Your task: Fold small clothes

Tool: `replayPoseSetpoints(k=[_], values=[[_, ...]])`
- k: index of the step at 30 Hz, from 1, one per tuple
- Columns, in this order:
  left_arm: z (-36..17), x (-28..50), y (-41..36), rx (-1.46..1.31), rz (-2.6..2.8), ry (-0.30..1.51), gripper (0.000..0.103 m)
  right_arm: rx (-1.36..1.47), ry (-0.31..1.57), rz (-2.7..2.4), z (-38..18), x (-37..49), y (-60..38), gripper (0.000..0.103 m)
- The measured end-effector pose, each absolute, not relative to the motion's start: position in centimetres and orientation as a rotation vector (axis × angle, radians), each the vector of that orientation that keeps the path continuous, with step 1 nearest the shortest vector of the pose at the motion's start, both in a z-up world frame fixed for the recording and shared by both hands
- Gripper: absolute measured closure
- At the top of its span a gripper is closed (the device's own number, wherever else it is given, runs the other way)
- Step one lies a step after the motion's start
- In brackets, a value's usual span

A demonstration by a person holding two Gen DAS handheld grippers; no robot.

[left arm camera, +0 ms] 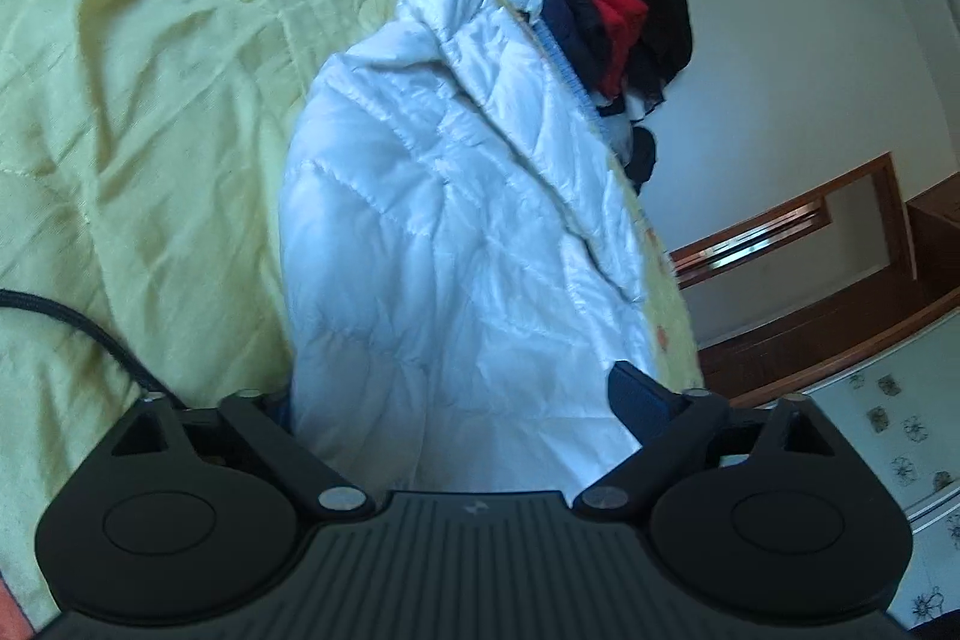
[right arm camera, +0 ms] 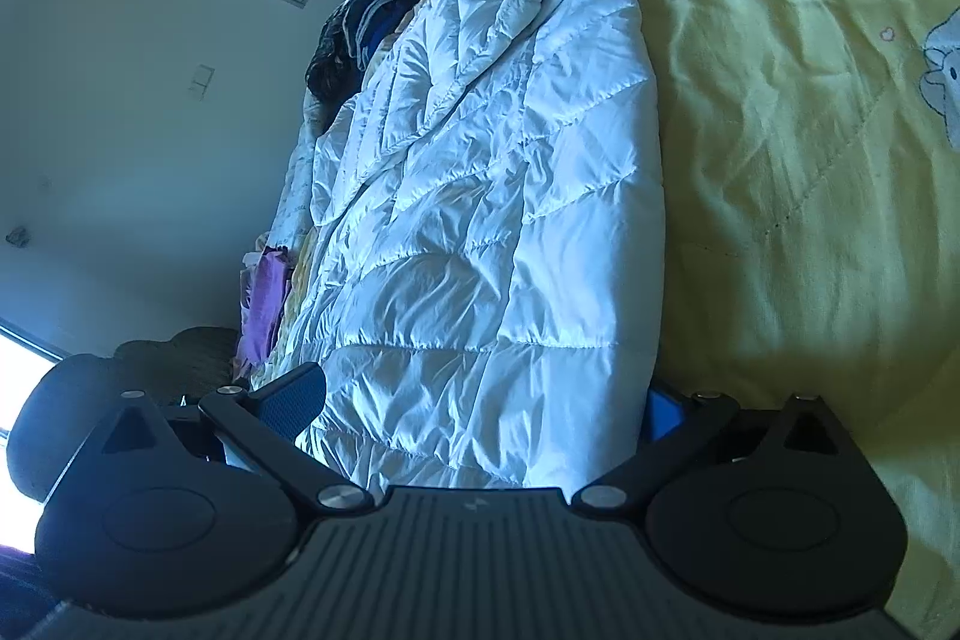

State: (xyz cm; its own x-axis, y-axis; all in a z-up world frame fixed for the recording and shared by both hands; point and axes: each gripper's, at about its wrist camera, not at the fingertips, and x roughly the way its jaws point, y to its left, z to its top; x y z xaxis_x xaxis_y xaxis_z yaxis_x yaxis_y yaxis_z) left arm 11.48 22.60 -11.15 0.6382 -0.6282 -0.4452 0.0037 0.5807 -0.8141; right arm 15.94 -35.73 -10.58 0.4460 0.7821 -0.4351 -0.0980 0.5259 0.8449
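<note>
Left gripper [left arm camera: 465,409]: 2 fingers spread wide, white quilted jacket [left arm camera: 444,244] bunched between them, frame centre. Right gripper [right arm camera: 480,415]: likewise wide, same jacket [right arm camera: 480,220] between fingers. Jacket lies on yellow bedspread [left arm camera: 150,100]. Dark clothes pile [left arm camera: 624,22], upper right.

White quilted puffer jacket [left arm camera: 456,232] [right arm camera: 480,220], crumpled, folded lengthwise, lying along yellow bedspread [left arm camera: 150,100] [right arm camera: 810,130] w/ shiny creased fabric.

One white quilted jacket [left arm camera: 456,244] – one yellow bedspread [left arm camera: 150,70] – two grippers, left [left arm camera: 462,400], right [right arm camera: 480,406]
</note>
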Motion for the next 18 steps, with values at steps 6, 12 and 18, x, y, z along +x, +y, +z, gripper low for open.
replayPoseSetpoints(k=[6, 12, 18], values=[[-10.8, 11.8, 21.9, -0.896, -0.518, 0.805, 0.011, 0.898, 0.998, 0.638, -10.7, 15.5, -36.4, 0.0], [-11.2, 11.6, 20.0, -0.782, -0.542, 0.9, 0.011, 0.994, 1.047, 0.675, -11.4, 14.7, -37.0, 0.001], [-11.4, 11.7, 19.7, -0.758, -0.549, 0.907, 0.012, 1.003, 1.071, 0.676, -12.1, 14.4, -36.0, 0.025]])
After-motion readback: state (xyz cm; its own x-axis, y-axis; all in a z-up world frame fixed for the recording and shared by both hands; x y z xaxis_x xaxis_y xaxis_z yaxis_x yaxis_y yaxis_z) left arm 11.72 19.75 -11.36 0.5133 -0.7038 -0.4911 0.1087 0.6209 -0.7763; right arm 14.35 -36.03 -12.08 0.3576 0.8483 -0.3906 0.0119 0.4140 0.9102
